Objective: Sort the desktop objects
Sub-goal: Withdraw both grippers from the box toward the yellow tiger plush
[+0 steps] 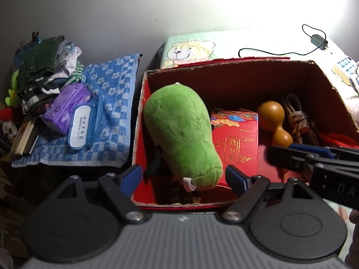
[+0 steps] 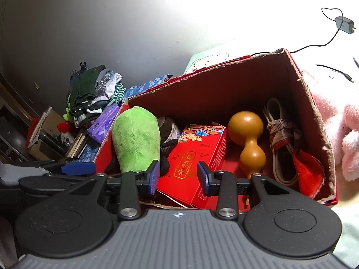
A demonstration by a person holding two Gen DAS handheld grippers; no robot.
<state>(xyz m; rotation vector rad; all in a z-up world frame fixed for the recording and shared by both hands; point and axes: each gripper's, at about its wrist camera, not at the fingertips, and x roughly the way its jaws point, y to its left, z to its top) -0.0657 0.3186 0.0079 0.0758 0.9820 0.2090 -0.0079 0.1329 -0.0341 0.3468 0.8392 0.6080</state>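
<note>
An open cardboard box with red outer sides holds a green plush toy, a red gift box, a brown wooden gourd, a scarf-wrapped strap bundle and a red cloth. My left gripper is open at the box's near edge, and the plush's lower end lies between its fingers without touching them. My right gripper is open just above the red gift box, beside the plush and gourd. It enters the left wrist view from the right as a black arm.
Left of the box, a blue checkered towel carries a purple tissue pack and a blue glasses case. A clothes pile and books lie further left. Behind are a bear-print cushion, a charger, and at right something pink and fluffy.
</note>
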